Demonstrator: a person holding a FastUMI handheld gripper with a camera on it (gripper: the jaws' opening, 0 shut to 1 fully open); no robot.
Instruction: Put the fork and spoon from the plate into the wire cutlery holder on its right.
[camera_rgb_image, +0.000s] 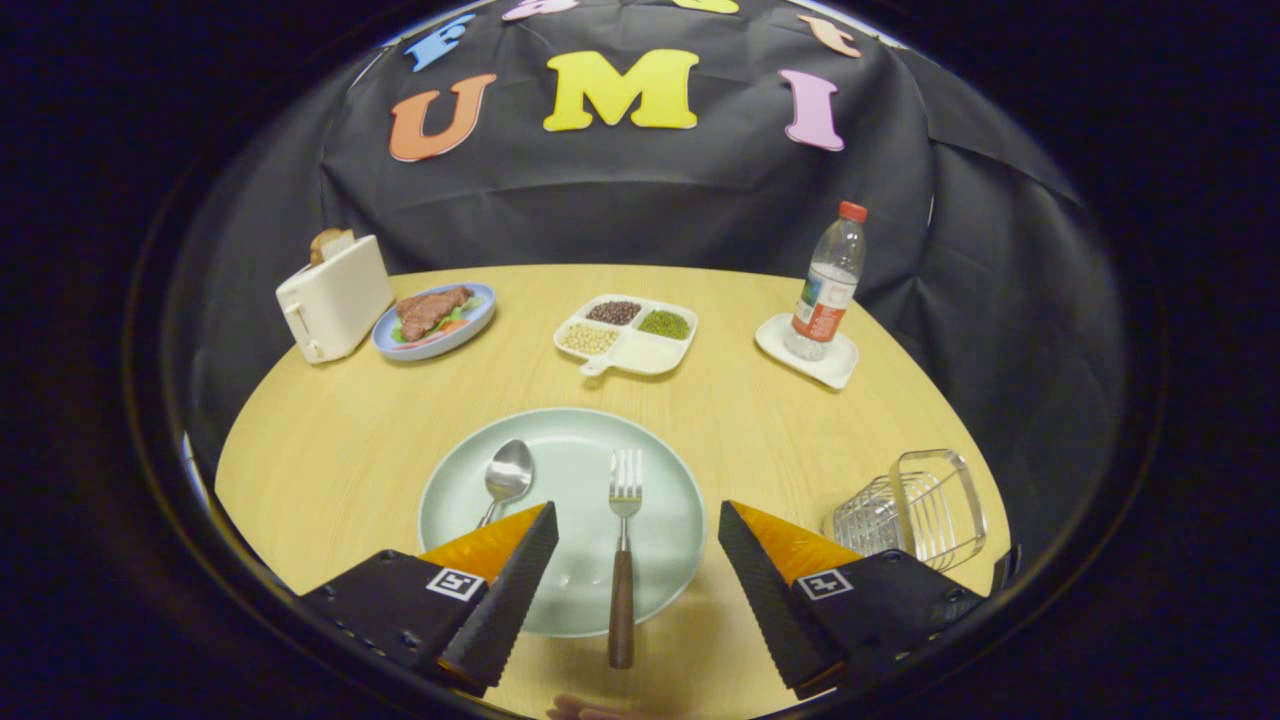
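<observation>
Claw (637, 520) spread wide above plate (670, 560); fork (623, 560) lies between its fingers, spoon (506, 478) by the left finger, wire cutlery holder (915, 510) just beyond the right one.

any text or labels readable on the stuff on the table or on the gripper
Water bottle: label print too blurred to read.
Open gripper, fork between its fingers: square coded markers, no words.
Toaster, plate, wire cutlery holder: no text.
</observation>
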